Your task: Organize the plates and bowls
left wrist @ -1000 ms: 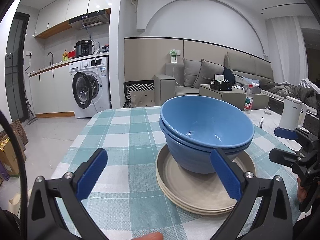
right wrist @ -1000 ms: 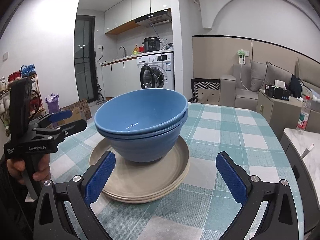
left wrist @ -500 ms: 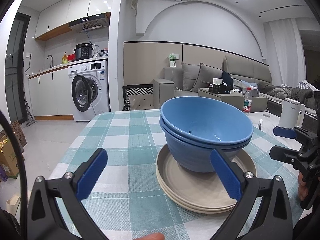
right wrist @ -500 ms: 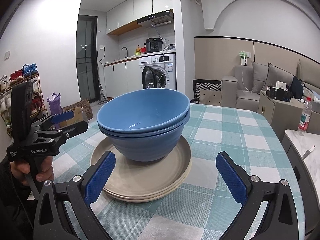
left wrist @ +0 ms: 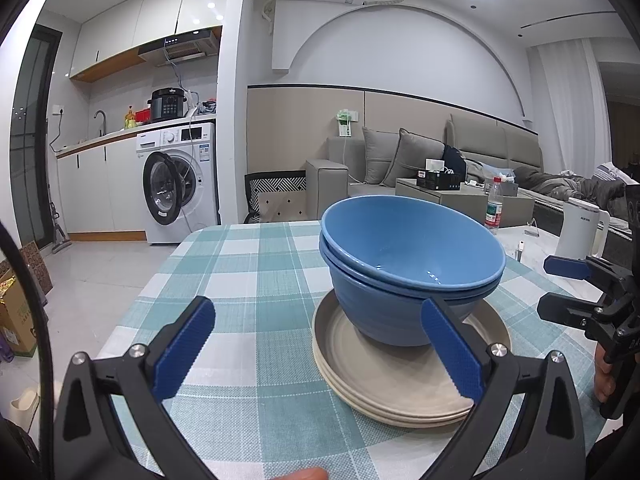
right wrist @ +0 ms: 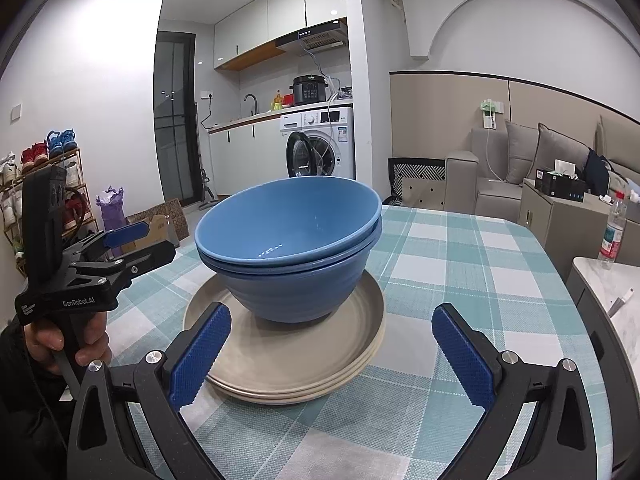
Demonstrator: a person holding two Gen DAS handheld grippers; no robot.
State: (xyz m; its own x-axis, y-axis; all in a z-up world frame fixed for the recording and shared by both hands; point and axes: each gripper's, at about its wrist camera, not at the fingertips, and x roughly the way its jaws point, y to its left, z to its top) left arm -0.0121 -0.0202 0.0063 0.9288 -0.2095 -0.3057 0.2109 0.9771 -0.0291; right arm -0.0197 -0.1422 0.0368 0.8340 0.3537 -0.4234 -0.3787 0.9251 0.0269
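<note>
Table: a teal-and-white checked cloth (left wrist: 260,280) covered it.
Plates: beige stack (left wrist: 400,384) lay on the cloth.
Bowls: two blue nested bowls (left wrist: 408,256) sat on the plates, upright.
Room: behind the bowls stood a washer (left wrist: 180,184) under a counter, and a grey sofa (left wrist: 400,160).
Left gripper (left wrist: 316,344): spread wide, empty, low before the plates, touching nothing.
Right gripper (right wrist: 330,352): spread wide, empty, plates' near rim between its pads.
Left view only: a white kettle (left wrist: 580,232) right of the bowls.
Right view only: a shoe rack (right wrist: 48,184) left of the bowls, and a hand (right wrist: 64,344) gripping the left gripper's handle.
</note>
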